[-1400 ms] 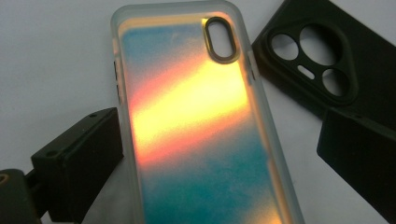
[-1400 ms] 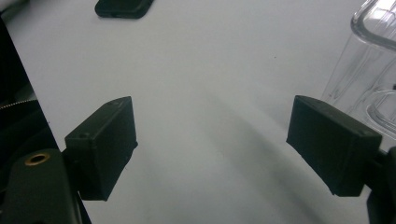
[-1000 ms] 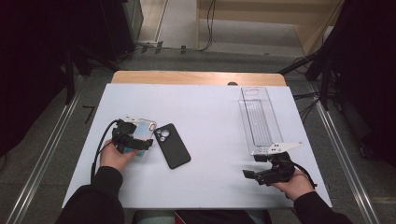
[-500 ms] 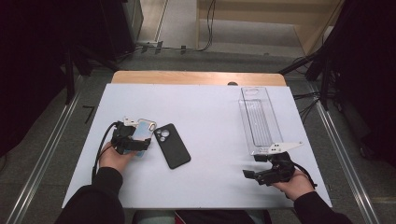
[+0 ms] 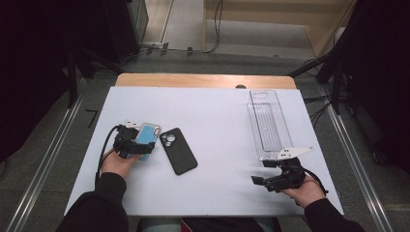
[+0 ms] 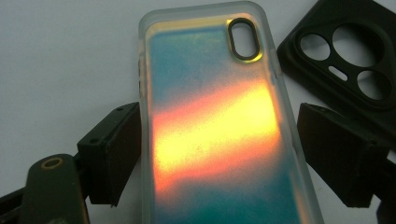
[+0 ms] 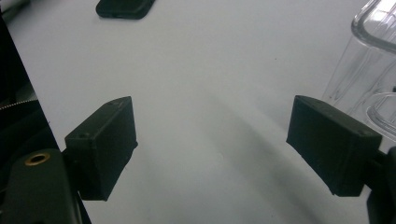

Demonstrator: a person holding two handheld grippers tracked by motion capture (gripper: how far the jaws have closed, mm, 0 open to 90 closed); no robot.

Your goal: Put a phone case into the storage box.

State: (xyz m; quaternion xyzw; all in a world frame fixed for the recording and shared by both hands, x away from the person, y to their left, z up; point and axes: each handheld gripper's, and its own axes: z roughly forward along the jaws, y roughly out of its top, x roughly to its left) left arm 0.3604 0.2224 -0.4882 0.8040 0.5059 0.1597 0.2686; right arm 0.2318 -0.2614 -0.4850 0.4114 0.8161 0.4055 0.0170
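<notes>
The left claw (image 6: 219, 154) straddles a glossy iridescent phone case (image 6: 219, 130) lying flat on the matte white desk (image 5: 217, 116); its jaws have just been closing, one against the case's frosted edge, the other a sliver off. Just beside it lies a matte black phone case (image 5: 178, 150) with round camera cut-outs. The right claw (image 7: 212, 149) stands spread over bare desk beside a clear plastic tray (image 5: 267, 123); grey floor surrounds the desk.

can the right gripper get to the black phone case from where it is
Probably yes: the right gripper stands open, and bare table lies between it and the black phone case; only the distance counts.
</notes>
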